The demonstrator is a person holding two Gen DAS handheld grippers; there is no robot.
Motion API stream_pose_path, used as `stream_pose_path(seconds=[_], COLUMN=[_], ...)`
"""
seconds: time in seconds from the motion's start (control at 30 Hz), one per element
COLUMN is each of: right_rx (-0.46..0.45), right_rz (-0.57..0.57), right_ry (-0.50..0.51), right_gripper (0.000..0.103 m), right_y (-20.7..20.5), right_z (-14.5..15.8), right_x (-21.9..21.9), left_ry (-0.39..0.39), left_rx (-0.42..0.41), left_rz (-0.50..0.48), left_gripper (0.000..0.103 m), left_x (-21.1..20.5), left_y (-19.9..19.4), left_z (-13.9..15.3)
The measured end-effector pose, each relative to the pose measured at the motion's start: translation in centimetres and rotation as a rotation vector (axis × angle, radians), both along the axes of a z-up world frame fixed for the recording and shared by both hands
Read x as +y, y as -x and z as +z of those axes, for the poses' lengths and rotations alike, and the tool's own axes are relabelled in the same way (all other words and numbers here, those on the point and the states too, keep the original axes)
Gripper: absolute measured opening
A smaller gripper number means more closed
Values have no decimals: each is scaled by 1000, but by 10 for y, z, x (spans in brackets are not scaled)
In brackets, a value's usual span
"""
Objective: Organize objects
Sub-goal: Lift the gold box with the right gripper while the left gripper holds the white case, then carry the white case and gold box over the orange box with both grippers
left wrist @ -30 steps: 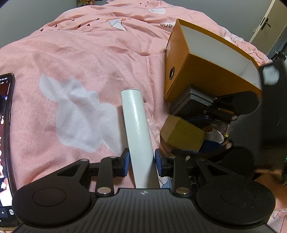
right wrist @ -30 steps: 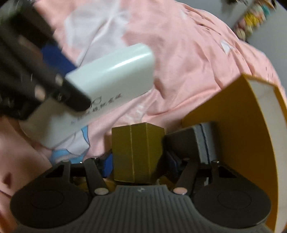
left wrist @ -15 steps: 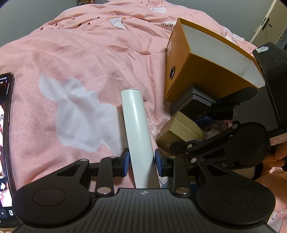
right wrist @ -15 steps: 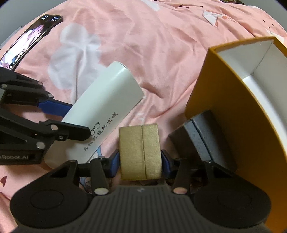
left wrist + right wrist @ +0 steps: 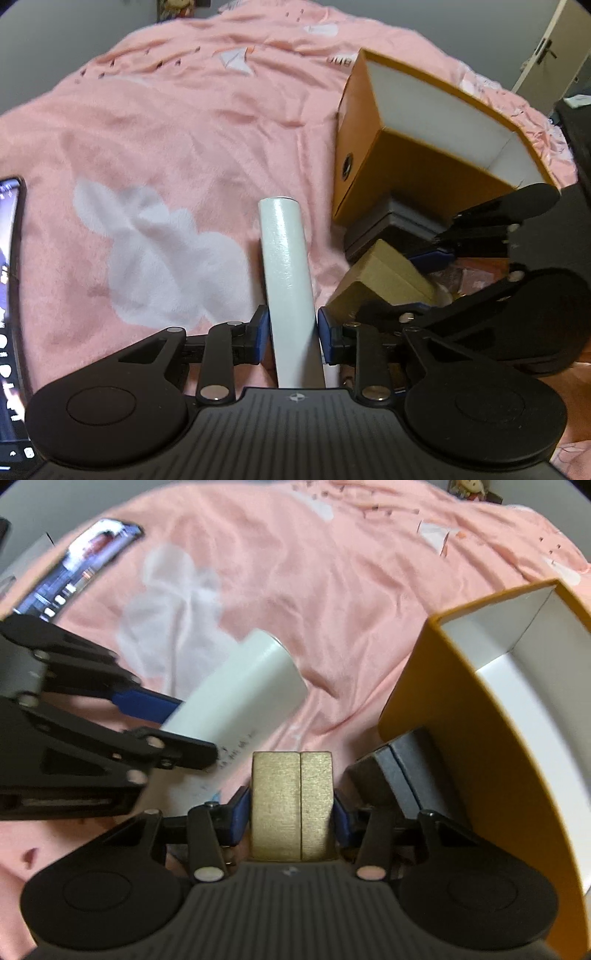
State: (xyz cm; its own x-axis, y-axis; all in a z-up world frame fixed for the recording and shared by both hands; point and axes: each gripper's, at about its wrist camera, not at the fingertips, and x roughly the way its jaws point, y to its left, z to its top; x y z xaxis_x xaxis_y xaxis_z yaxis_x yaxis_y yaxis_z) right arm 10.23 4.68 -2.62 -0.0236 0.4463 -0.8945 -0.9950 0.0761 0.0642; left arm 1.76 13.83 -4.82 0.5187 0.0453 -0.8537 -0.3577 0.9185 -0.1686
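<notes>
Pink bedspread [image 5: 177, 140] covers the bed. Orange box [image 5: 491, 716], open with a white interior, lies at right, a dark grey box [image 5: 399, 775] against it. Left claw [image 5: 291, 328] is clenched on a white tube [image 5: 286, 266]. Right claw [image 5: 291, 812] grasps a small gold box [image 5: 291, 805]. Phone [image 5: 77, 565] lies far left.

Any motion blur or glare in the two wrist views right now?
Left wrist: mild smear on the orange box and pink bedspread; white tube in the left tongs fairly sharp, faint sheen. Right wrist: blur heavier at left, over the phone; gold box in the right tongs crisp. Dim light, strong fisheye bending in both.
</notes>
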Motion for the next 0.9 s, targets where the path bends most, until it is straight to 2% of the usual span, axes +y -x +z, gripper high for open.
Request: stream_pose_path(seconds=[0.2,0.33,0.47,0.63,0.77,0.9], right_rx=[-27,-82,-131,-209,-246,-255], right_rz=[-17,-54,-110,-194,-271,-369], right_ry=[-103,-172,-223,-261,-265,-213], right_gripper=[47,47,47,47,47,47], right_y=[9,-10,-27,-51,-75,-109], right_z=[51,85,113,138,142,125], right_x=[-38,-67,-73,-84,-91,-95], left_ry=[-10,-21,-44,-50,-33,20], left_rx=[-118,-206,-313,-421,-446,-411], left_rz=[-12,-52,-89,-131,-139,-107], left_gripper=[30,30,30,30,30,30], left_x=[-7,-14,-22,-31,-37,-35], left_y=[4,-1,-15,-53,-93,-142], left_z=[36,67,101,129,130,108])
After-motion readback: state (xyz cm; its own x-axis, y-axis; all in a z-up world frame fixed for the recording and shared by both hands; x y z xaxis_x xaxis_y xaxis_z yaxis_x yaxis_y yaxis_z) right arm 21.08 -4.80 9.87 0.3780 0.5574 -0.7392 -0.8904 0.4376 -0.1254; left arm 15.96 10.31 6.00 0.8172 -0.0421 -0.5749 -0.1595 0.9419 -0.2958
